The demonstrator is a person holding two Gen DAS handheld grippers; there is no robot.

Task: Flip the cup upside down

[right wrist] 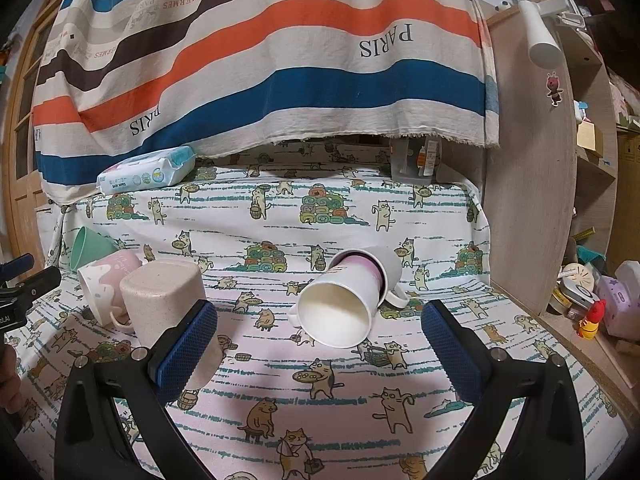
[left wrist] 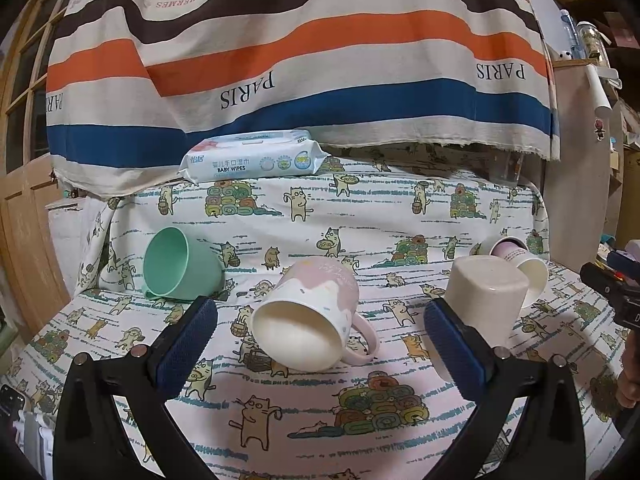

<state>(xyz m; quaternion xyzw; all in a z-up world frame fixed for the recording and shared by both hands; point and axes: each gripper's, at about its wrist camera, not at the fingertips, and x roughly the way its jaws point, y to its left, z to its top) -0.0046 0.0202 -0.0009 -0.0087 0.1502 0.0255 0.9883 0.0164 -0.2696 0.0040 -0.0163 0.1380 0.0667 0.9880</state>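
While both grippers hang wide open, the pink and white mug (left wrist: 316,312) lies on its side on the cat cloth (left wrist: 304,412), mouth facing the left gripper (left wrist: 320,344). The right gripper (right wrist: 320,344) faces a tipped paper cup (right wrist: 348,300).

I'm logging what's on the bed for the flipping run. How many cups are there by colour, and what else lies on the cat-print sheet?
Green cup: 1, on its side
Pink-and-white mug: 1, on its side
Beige cup: 1, upside down
White-and-purple cup: 1, on its side
Baby wipes pack: 1
Total: 5 things, 4 of them cups
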